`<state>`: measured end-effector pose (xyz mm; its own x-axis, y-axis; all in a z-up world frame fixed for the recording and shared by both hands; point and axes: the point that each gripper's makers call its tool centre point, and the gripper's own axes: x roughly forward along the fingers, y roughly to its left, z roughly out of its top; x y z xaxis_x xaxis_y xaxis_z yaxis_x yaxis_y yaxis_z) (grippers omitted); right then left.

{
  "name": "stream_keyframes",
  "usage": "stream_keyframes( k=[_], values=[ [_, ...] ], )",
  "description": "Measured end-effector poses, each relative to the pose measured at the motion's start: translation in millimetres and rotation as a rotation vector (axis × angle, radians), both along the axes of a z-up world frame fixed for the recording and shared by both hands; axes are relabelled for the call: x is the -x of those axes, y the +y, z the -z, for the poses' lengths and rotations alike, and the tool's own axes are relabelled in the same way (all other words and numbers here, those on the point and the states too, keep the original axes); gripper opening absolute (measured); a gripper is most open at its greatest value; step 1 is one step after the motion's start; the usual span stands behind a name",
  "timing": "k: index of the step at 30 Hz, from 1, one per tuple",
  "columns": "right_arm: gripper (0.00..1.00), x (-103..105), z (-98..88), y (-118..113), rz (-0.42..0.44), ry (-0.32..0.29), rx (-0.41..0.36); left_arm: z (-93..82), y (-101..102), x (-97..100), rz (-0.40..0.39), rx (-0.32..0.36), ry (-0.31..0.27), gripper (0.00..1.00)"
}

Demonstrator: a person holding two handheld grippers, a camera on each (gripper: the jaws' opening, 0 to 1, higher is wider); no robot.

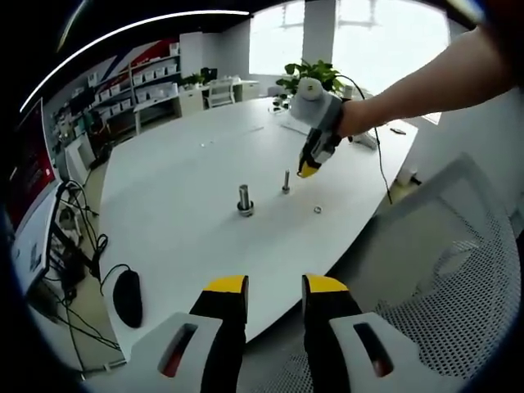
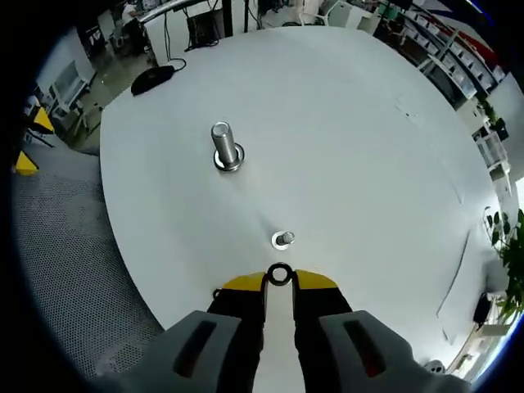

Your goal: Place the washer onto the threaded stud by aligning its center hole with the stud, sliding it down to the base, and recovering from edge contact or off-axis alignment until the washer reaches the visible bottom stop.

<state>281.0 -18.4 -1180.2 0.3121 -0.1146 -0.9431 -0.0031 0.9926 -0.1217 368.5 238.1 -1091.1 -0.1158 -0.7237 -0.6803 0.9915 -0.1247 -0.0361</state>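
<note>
While the right gripper [image 2: 279, 281] pinches a washer [image 2: 279, 274] between its yellow fingertips [image 2: 243, 284], the item hangs just short of a slim threaded stud [image 2: 283, 239] standing upright on the white table [image 2: 352, 139]. A thicker bolt [image 2: 224, 147] stands further off, apart from the stud. Seen from the left gripper view, the left gripper [image 1: 275, 286] hovers off the table edge, jaws parted and empty; a second washer [image 1: 317, 210] lies flat near the stud [image 1: 286, 181], and a black mouse [image 1: 127, 297] rests at the near edge.
</note>
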Motion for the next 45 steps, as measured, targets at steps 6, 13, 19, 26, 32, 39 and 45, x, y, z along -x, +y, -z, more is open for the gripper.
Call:
stream_keyframes(
  k=[6, 13, 19, 26, 32, 39, 45],
  values=[
    [0.14, -12.0, -9.3, -4.5, -0.033, -0.013, 0.015, -0.6, 1.0, -0.6, -0.001, 0.003, -0.006, 0.24],
    [0.14, -18.6, -8.1, -7.4, -0.066, -0.01, 0.022, -2.1, 1.5, -0.3, -0.004, 0.001, -0.009, 0.24],
    [0.14, -20.2, -5.7, -4.4, -0.08, -0.005, 0.017, 1.6, -0.4, -1.8, -0.002, -0.003, -0.013, 0.24],
    [0.14, -22.0, -5.6, -5.4, -0.088, -0.002, 0.02, 1.7, 0.9, -2.3, -0.004, -0.006, -0.015, 0.24],
    [0.14, -25.2, -5.0, -6.3, -0.1, -0.002, 0.015, 0.4, 0.8, -2.5, -0.009, -0.005, -0.014, 0.24],
    [0.14, -25.5, -1.2, -6.6, -0.077, 0.007, -0.001, 2.3, 0.5, -3.4, -0.013, -0.01, -0.016, 0.24],
    [0.14, -26.5, 4.9, -10.7, -0.079, 0.018, -0.002, 1.3, 1.2, -3.3, -0.018, -0.009, -0.015, 0.24]
  ],
)
